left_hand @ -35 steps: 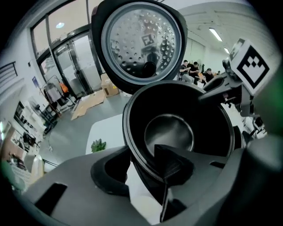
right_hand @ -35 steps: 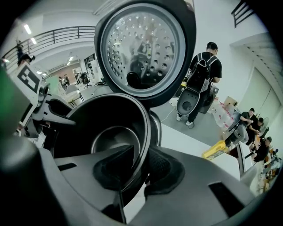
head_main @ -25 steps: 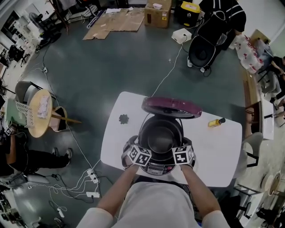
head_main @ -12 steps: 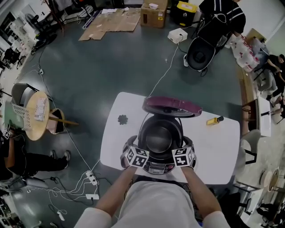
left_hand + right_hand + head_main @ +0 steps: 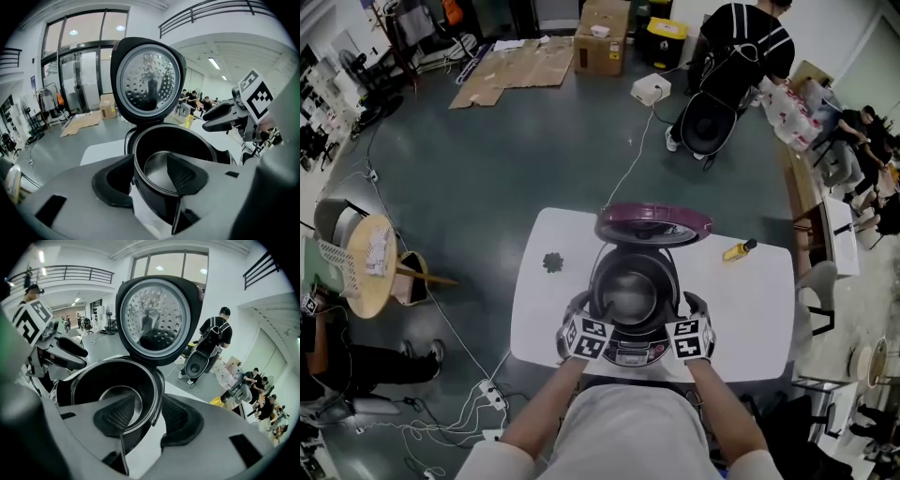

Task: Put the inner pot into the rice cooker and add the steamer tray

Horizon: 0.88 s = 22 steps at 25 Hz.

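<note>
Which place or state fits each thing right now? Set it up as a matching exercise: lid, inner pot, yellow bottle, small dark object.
1 rice cooker lid
2 inner pot
3 yellow bottle
4 small dark object

a on the table, left of the rice cooker
b raised open
c on the table, right of the cooker
d inside the cooker

Pairs: 1-b, 2-d, 3-c, 4-a

The pot (image 5: 631, 294) is sitting in the cooker (image 5: 630, 354) on the worktop (image 5: 742, 311), lid (image 5: 653, 225) standing at twelve o'clock, bottle (image 5: 737, 249) lying at two o'clock.
</note>
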Tool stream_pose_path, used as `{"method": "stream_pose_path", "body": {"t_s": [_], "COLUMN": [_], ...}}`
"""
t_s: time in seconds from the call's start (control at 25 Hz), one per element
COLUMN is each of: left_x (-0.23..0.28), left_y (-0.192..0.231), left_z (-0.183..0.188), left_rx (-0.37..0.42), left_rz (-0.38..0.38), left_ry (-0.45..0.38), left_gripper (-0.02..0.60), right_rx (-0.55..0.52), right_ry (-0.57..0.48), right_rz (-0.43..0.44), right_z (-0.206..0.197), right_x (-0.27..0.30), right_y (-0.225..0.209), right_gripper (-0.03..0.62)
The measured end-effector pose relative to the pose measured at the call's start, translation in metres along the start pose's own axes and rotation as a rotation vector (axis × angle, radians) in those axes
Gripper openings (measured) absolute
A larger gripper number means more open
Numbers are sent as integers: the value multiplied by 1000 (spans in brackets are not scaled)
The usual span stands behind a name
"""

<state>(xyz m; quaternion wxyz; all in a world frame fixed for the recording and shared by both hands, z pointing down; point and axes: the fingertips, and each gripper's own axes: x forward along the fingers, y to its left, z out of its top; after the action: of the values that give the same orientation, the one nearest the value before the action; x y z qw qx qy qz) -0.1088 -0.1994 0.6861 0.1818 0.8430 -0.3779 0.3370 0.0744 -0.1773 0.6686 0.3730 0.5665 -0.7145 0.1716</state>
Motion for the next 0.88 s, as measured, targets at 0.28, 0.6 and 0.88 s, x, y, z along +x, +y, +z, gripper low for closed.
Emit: {"method": "stream_pose_path", "body": {"t_s": [0.28, 0.6, 0.88], "left_x": [-12, -28, -28], "left_y": [-20, -51, -90], "left_z": [7, 19, 31], "left_rx": [9, 31, 54], "left_rz": [-69, -156, -224], "left_ry": [-52, -108, -140], "left_gripper": [247, 247, 251], "right_rx": [59, 116, 191], "right_ry": [-36, -100, -151], "right_rz": [-27, -60, -86], "right_z": [-10, -14, -37], "right_x": [-27, -66, -87], "right_y": [1, -1, -14], "right_gripper": [202, 204, 204]}}
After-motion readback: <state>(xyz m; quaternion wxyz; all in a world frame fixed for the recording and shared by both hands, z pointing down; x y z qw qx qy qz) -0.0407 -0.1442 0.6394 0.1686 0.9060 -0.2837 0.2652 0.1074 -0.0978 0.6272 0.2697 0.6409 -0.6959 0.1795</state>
